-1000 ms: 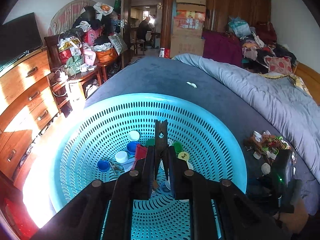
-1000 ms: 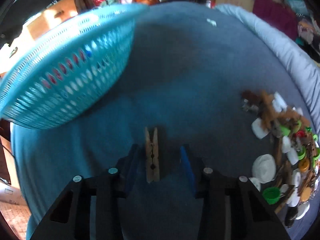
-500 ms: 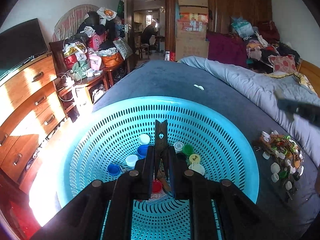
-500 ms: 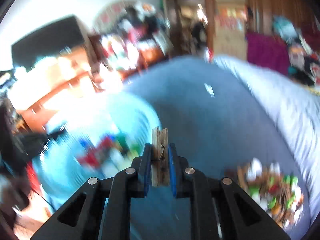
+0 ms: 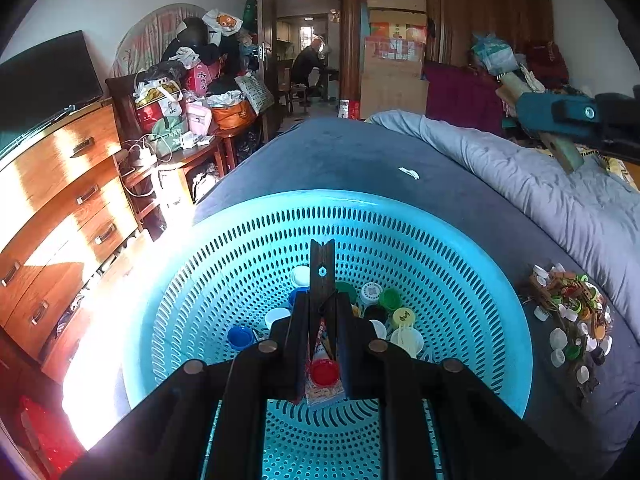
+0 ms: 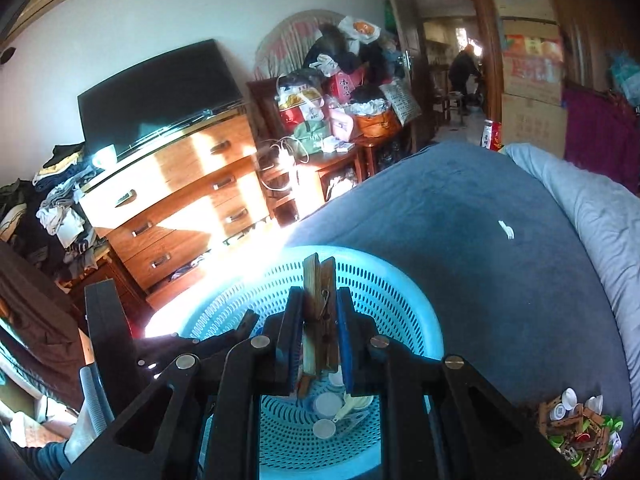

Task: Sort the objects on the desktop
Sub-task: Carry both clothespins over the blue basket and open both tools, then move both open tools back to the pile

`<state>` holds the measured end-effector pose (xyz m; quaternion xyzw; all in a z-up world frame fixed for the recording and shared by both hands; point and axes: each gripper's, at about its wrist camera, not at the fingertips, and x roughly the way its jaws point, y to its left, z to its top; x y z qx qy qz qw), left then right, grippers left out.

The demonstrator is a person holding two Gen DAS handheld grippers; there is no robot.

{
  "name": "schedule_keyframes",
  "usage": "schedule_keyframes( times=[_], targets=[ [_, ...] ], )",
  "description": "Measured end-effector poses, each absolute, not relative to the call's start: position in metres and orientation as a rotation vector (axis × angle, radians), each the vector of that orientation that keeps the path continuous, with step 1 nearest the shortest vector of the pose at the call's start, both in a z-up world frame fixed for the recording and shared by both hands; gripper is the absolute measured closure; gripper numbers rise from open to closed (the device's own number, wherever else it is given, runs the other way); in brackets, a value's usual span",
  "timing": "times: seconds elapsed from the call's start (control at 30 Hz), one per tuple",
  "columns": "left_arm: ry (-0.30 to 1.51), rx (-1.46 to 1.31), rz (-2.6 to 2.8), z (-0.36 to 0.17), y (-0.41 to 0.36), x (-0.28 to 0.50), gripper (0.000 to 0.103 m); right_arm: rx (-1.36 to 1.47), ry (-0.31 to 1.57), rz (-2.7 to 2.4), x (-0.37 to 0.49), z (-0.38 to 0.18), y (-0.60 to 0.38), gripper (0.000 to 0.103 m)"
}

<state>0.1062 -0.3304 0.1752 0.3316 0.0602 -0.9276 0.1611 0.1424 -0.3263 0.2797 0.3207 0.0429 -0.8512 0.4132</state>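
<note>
Pinching a light, stiff wooden clothespin [image 6: 319, 312] flat-sided at mid-length, the right gripper [image 6: 319, 344] hung above the teal basket [image 6: 416, 320]; the left gripper [image 5: 322, 344] likewise clamped a dark clothespin [image 5: 321, 280] over the basket's centre. Bottle caps [image 5: 394, 312] covered the basket floor, and an unsorted pile [image 5: 568, 312] lay near the bed's right edge, with nothing obstructing release.

The basket [image 6: 400, 312] floor is largely hidden behind the right gripper [image 6: 319, 344]; the heap [image 5: 572, 312] pieces are too small to be told apart.
</note>
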Motion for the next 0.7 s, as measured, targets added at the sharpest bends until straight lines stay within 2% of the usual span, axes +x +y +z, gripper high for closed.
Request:
schedule_keyframes(
  times=[0.2,0.23,0.27,0.3,0.33,0.5,0.7],
  targets=[
    [0.173,0.951,-2.653,0.177,-0.331,0.101,0.090,0.842,0.114,-2.110,0.141,0.267,-0.332,0.086],
    [0.169,0.954,-2.653,0.177,-0.330,0.100,0.089,0.847,0.121,-2.106,0.140,0.264,-0.335,0.084],
    [0.169,0.955,-2.652,0.176,-0.329,0.100,0.080,0.843,0.123,-2.111,0.141,0.263,-0.335,0.079],
    [0.173,0.953,-2.653,0.176,-0.329,0.100,0.071,0.844,0.118,-2.108,0.141,0.264,-0.336,0.074],
    [0.174,0.947,-2.651,0.176,-0.328,0.101,0.069,0.840,0.110,-2.111,0.142,0.265,-0.334,0.063],
    [0.164,0.941,-2.646,0.181,-0.326,0.103,0.069,0.820,0.083,-2.128,0.145,0.273,-0.317,0.060],
    [0.158,0.919,-2.672,0.190,-0.310,0.111,0.065,0.780,0.053,-2.207,0.161,0.268,-0.263,0.048]
  ],
)
